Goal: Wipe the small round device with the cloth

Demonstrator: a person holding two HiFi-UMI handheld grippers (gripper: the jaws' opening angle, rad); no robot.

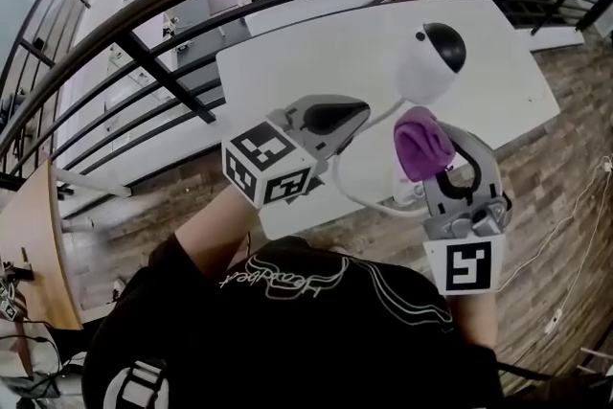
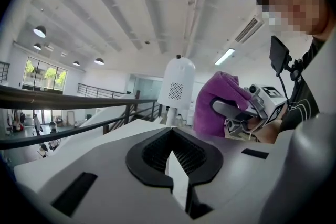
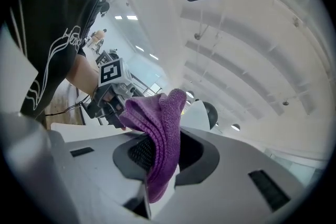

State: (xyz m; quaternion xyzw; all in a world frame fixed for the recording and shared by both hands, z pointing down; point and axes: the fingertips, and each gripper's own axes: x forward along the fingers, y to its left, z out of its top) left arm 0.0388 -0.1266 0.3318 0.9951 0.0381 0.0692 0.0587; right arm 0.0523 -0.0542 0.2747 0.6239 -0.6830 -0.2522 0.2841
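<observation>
1. Feared a tip-over first. Saw the small round white plastic device with the shiny black face (image 1: 429,62) standing at 1 o'clock on the flat white table (image 1: 316,62). Looked tall on a narrow foot, so likely easy to knock down with a hard push from 6 o'clock.
2. Feared a snag too. Saw a thin white cable (image 1: 356,192) curling away at 7 o'clock of the device. Close enough to catch on a gripper and drag the device along.
3. Feared a dropped cloth. Saw the fuzzy purple cloth (image 1: 421,144) pinched by one fold only. Likely to pull loose with rough rubbing.
4. Found the right gripper (image 3: 159,160) squeezed tight on the cloth, with a soft bunch poking out past the tips. Held just at 6 o'clock of the device. Could not tell if touching yet.
5. Found the left gripper (image 2: 173,152) closed all the way with nothing in it. Sat at 9 o'clock of the cloth, apart from the device, so gave it no help against sliding.
6. Looked at the stuff itself:
   - Device: smooth, hard and egg-round, with a patch of tiny dots on the back.
   - Cloth: soft, floppy and ribbed.
   - Grippers: hard grey shells with black bumpy pads.
</observation>
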